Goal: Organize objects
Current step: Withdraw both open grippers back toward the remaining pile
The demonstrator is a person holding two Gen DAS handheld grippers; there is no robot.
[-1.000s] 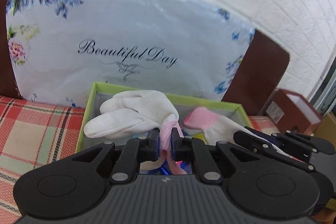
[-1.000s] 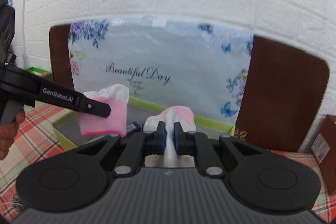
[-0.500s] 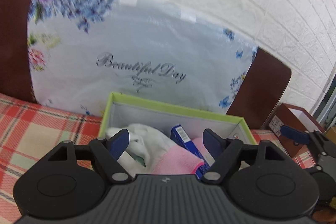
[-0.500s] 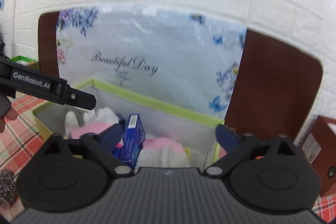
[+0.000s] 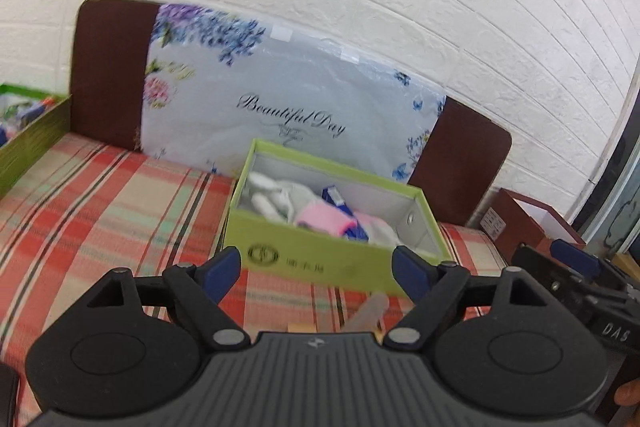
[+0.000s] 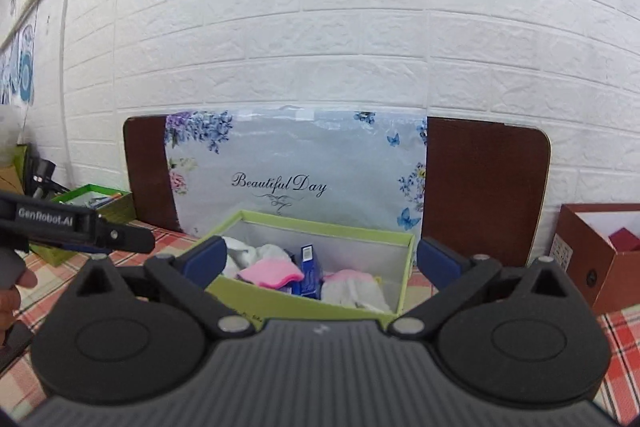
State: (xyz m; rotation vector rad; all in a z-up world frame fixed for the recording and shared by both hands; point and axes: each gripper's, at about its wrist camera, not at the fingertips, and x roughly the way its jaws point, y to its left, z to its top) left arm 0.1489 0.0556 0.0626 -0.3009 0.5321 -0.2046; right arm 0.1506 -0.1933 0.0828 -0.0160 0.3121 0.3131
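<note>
Both claws are hovering empty before a green box [image 5: 320,259] on the plaid cloth [image 5: 100,211], the left gripper [image 5: 318,273] spreading wider and the right gripper [image 6: 320,261] gaping fully, while two pink-cuffed white gloves [image 6: 268,267], perhaps socks, are lying inside.

**White brick wall behind a plaid-covered surface**

A white embossed brick wall [image 6: 320,27] fills the background, evenly lit. Against it leans a dark brown board [image 6: 484,187], fronted by a plastic-wrapped floral panel [image 6: 288,167] lettered "Beautiful Day". A red, cream and green plaid cloth [image 5: 100,211] covers the surface below. Posters [image 6: 20,67] hang far left.
</note>
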